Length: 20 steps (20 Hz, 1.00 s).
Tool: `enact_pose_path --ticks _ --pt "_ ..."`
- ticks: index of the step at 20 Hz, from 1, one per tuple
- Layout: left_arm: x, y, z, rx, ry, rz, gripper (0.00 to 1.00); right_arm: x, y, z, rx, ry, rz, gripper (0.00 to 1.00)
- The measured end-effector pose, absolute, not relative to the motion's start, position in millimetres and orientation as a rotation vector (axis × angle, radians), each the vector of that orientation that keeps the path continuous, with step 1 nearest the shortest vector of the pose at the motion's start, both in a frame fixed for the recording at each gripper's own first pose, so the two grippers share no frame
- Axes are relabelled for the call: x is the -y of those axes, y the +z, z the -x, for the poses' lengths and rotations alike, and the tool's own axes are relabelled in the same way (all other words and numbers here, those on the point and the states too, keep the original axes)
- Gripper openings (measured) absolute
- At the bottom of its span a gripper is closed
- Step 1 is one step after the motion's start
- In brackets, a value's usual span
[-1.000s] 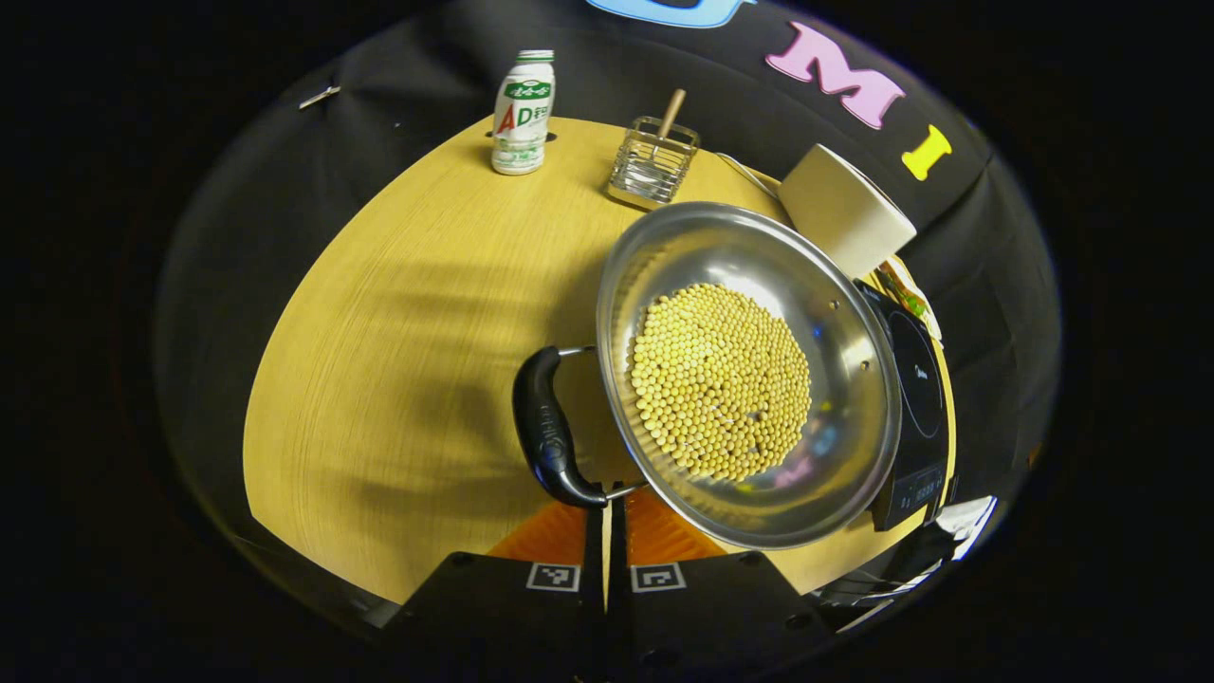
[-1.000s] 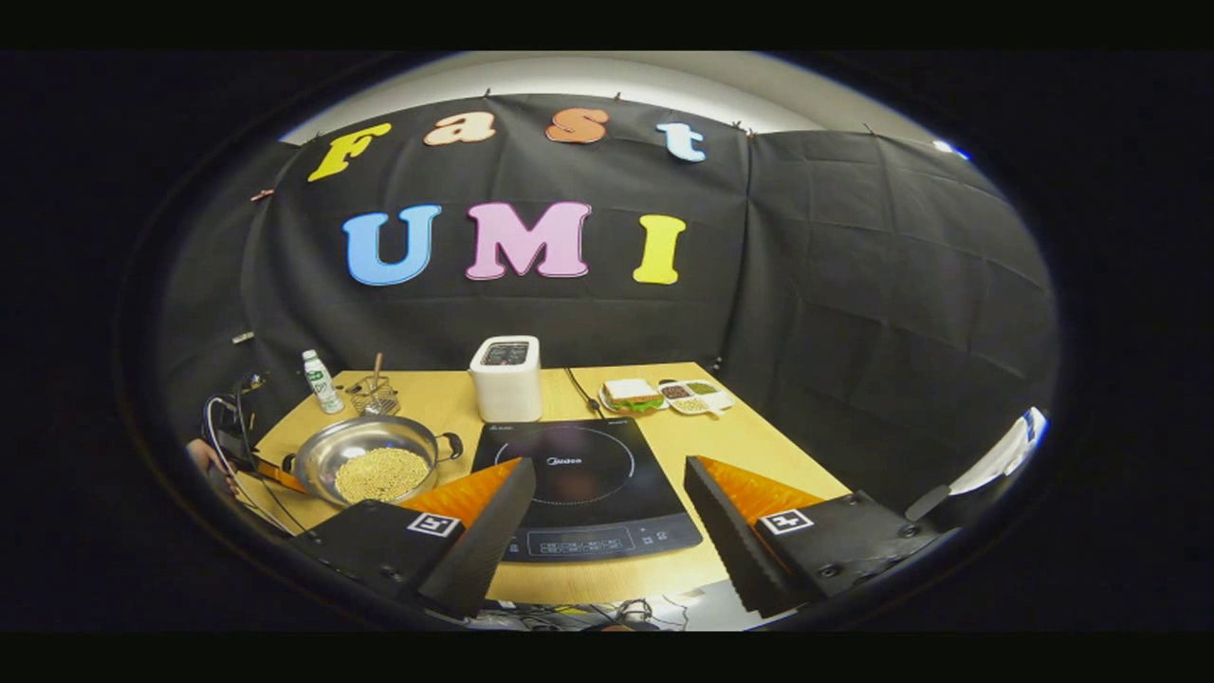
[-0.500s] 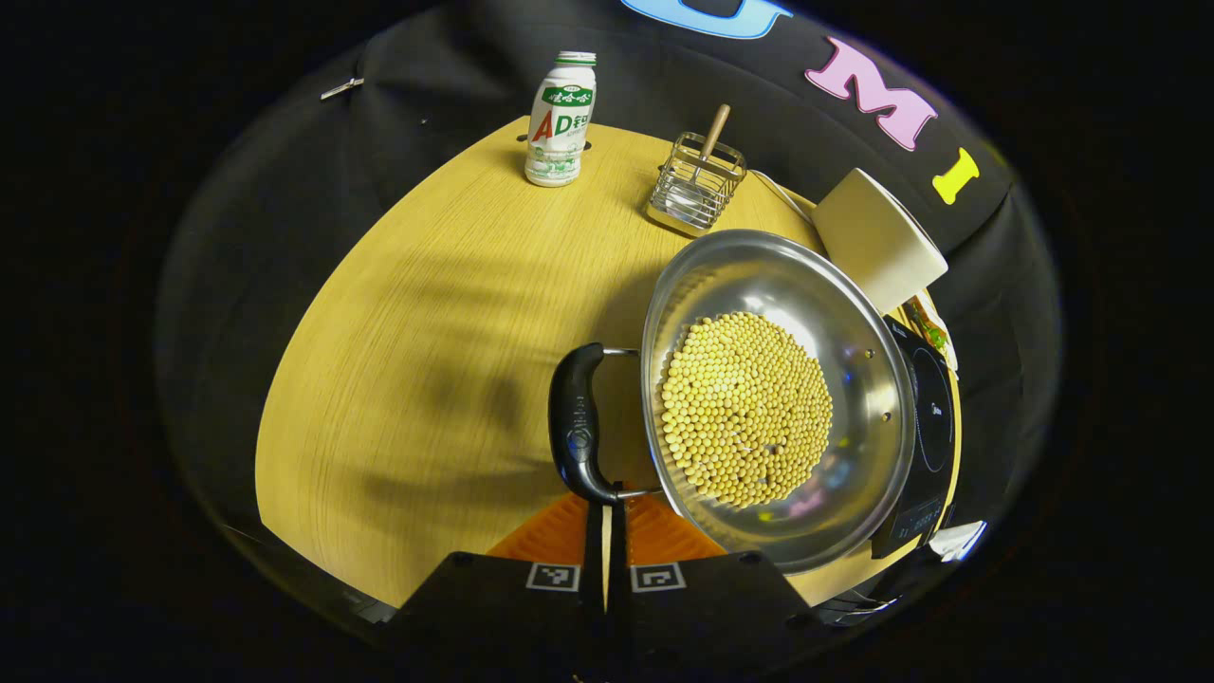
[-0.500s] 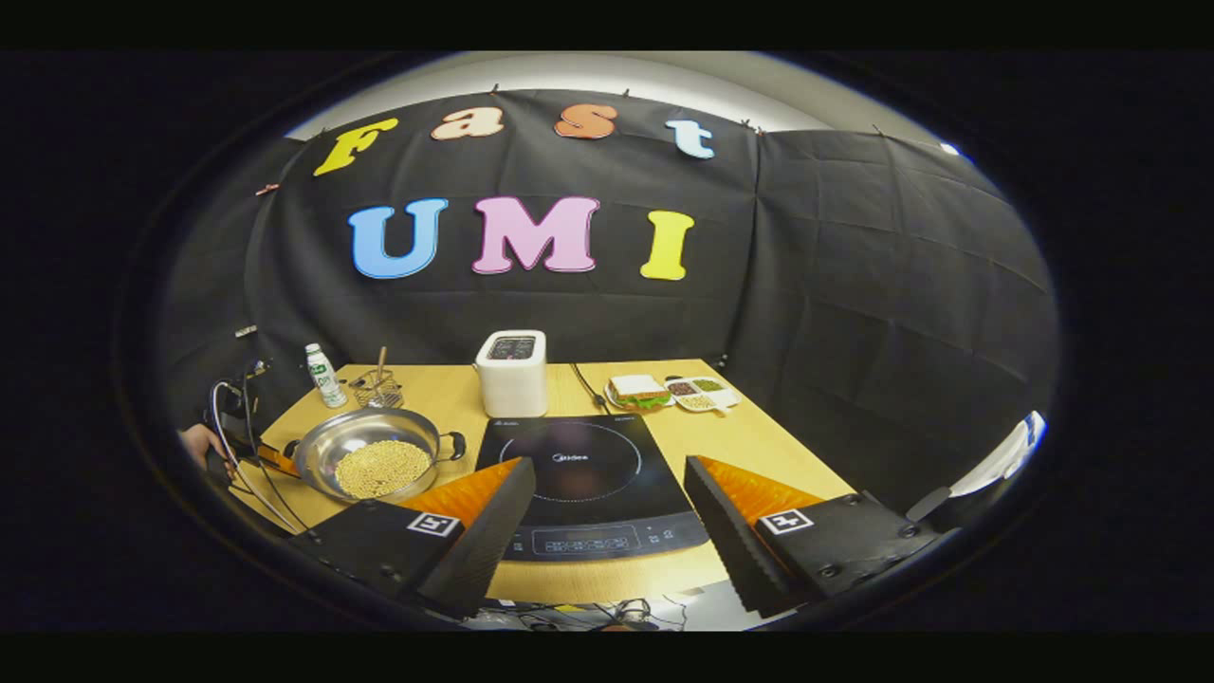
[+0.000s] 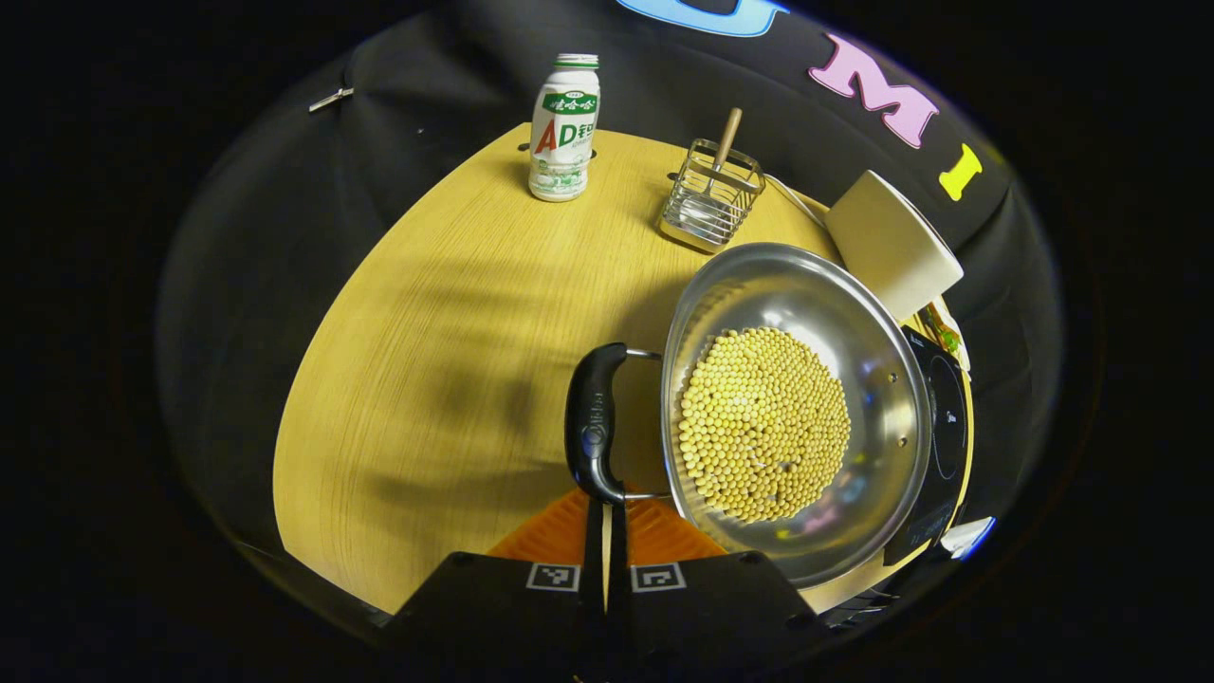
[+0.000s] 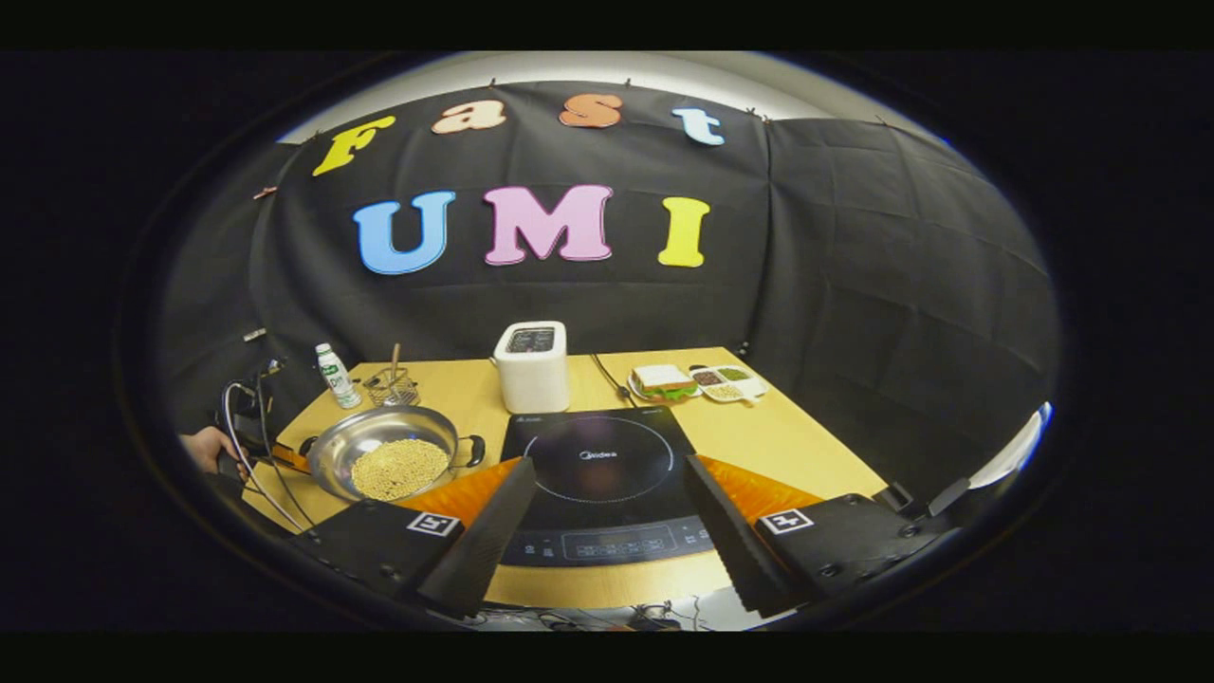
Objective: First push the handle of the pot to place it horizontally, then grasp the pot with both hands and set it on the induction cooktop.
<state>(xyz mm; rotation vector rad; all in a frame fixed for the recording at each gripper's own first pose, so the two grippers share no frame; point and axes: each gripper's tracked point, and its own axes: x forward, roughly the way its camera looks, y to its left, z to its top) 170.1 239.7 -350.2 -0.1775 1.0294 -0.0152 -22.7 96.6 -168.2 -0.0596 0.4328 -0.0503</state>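
Note:
A steel pot (image 5: 882,379) full of yellow beans (image 5: 764,424) stands on the wooden table (image 5: 427,332), just left of the black induction cooktop (image 6: 597,455). Its near black handle (image 5: 591,422) stands up and down in the left gripper view. My left gripper (image 5: 605,507) is shut with nothing between its fingers, its tips touching the handle's lower end. In the right gripper view the pot (image 6: 365,441) sits at the left with its far handle (image 6: 472,451) towards the cooktop. My right gripper (image 6: 607,507) hangs open above the cooktop's front edge, empty.
A white drink bottle (image 5: 563,128) and a wire holder (image 5: 711,194) with a wooden stick stand behind the pot. A white appliance (image 6: 531,365) sits behind the cooktop, with a sandwich plate (image 6: 664,381) and a snack tray (image 6: 730,382) at the back right. A hand (image 6: 204,446) shows at the left.
The pot has turned and slid right in the left gripper view, its handle swinging straighter in front of the shut fingers. The right gripper view has shifted slightly towards the table.

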Motion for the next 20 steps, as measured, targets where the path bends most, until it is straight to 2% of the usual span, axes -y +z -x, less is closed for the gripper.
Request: enact_pose_path --ticks 10,13,16,18,19,20 --pt "-251.6 -348.2 -178.9 -1.022 -0.002 0.121 0.05 -112.9 -176.6 2.0 -0.447 -0.027 0.034 0.99" --pt "-271.2 -336.7 -171.0 -1.006 0.047 0.082 0.05 -125.2 -185.0 -4.3 -0.471 0.002 0.024 0.99" --pt "-281.3 -315.8 -164.5 -0.967 0.040 0.072 0.06 -140.4 -192.1 -16.3 -0.495 0.035 -0.018 0.99" --pt "-280.7 -301.4 -161.2 -0.935 0.013 0.074 0.13 -155.2 -201.6 -26.9 -0.523 0.063 -0.041 0.99" --pt "-282.9 -293.8 -160.7 -0.912 0.005 0.057 0.27 -163.4 -207.8 -32.8 -0.540 0.084 -0.048 0.99" --pt "-283.4 -286.5 -161.1 -0.886 -0.010 0.036 0.34 -174.8 -213.1 -39.5 -0.555 0.113 -0.056 0.99"
